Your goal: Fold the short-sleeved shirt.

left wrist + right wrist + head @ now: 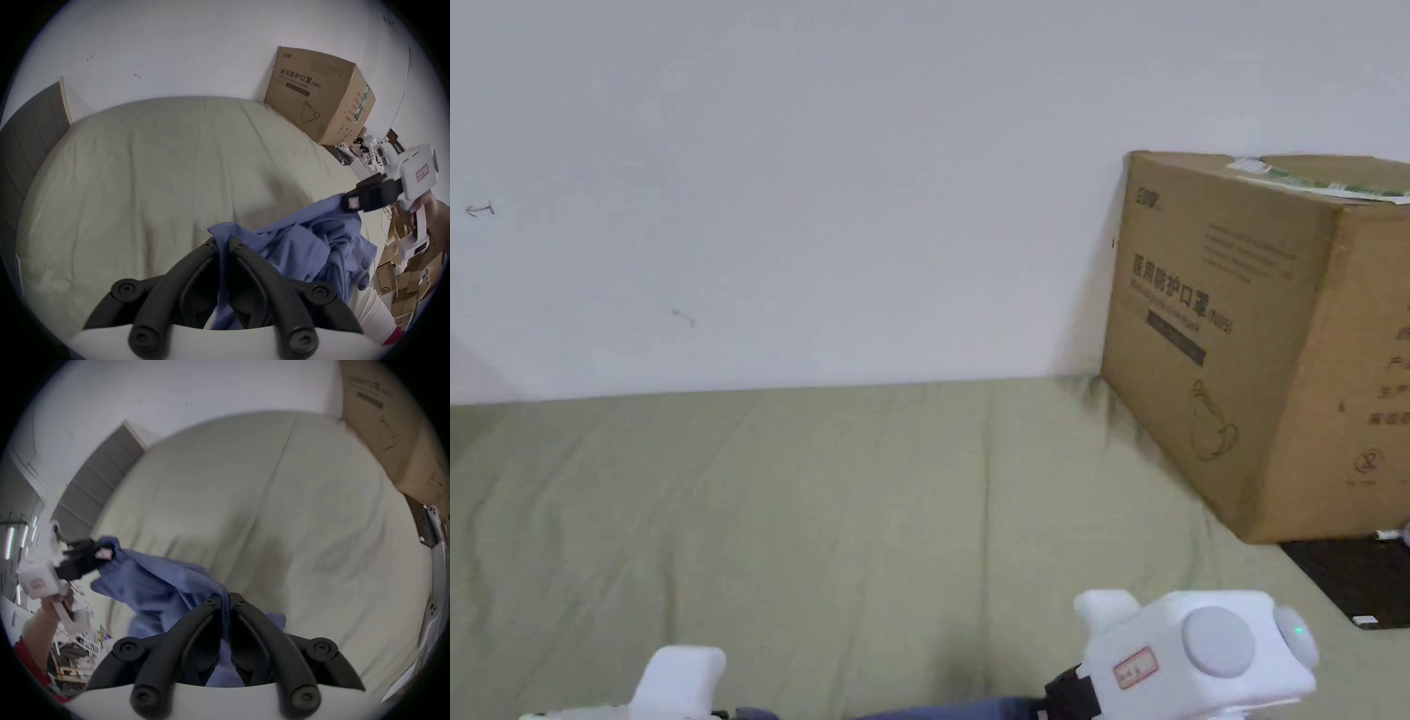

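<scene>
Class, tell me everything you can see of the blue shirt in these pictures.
The blue shirt is thin, soft-looking cloth, crumpled and unfolded. It hangs bunched between both grippers above the pale green bed sheet. The left gripper is shut on one edge, the right gripper on another. Its lower part sags in loose folds; whether it touches the sheet is unclear.

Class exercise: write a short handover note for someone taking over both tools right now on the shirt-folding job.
Left tool: shut on the blue shirt, at one edge.
Right tool: shut on the shirt at another edge.
The shirt hangs bunched between the tools, above the near edge of the green bed; a cardboard box stands at the far right corner.
Done: shirt picked up.
Left: spread it flat on the bed, then fold; no fold made yet.
</scene>
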Tool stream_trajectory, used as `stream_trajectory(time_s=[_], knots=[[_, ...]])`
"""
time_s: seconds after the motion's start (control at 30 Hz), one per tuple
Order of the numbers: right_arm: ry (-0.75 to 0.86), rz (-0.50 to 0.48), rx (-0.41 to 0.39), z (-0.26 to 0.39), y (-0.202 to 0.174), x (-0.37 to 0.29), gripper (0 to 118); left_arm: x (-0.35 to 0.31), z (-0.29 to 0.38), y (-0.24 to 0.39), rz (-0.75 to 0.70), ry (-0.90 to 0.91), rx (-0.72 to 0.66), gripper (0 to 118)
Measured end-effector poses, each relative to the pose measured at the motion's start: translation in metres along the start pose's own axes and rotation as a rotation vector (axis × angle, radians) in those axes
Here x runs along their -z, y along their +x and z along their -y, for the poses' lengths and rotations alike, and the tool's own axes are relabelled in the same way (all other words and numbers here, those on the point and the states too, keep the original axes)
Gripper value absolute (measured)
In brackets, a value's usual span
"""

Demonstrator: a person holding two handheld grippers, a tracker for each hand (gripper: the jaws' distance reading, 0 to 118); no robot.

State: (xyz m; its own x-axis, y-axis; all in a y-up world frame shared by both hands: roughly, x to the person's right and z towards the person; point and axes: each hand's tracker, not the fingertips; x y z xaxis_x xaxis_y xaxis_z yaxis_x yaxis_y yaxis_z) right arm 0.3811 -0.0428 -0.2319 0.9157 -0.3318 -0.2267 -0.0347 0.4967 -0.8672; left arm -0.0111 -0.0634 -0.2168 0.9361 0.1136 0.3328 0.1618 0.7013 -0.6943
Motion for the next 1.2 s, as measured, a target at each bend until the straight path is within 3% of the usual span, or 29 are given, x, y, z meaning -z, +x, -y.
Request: stream_trajectory(time_s=[0.3, 0.57, 0.77, 0.93, 1.2], knots=[[0.267, 0.076, 0.002, -0.012, -0.006, -0.121, 6, -0.097, -0.028, -0.018, -0.063, 0.176, -0.029, 9], [0.463, 0.079, 0.099, -0.033, 0.0, -0.213, 6, -0.183, -0.061, -0.047, -0.148, 0.326, -0.052, 9], [0.582, 0.11, 0.103, -0.074, -0.012, -0.274, 5, -0.234, -0.114, -0.051, -0.229, 0.411, 0.034, 9], [0.686, 0.124, 0.133, -0.126, -0.027, -0.308, 5, -0.256, -0.164, -0.055, -0.259, 0.474, 0.021, 9], [0.814, 0.218, 0.052, -0.224, -0.055, -0.337, 5, -0.256, -0.233, -0.082, -0.294, 0.59, -0.085, 9]])
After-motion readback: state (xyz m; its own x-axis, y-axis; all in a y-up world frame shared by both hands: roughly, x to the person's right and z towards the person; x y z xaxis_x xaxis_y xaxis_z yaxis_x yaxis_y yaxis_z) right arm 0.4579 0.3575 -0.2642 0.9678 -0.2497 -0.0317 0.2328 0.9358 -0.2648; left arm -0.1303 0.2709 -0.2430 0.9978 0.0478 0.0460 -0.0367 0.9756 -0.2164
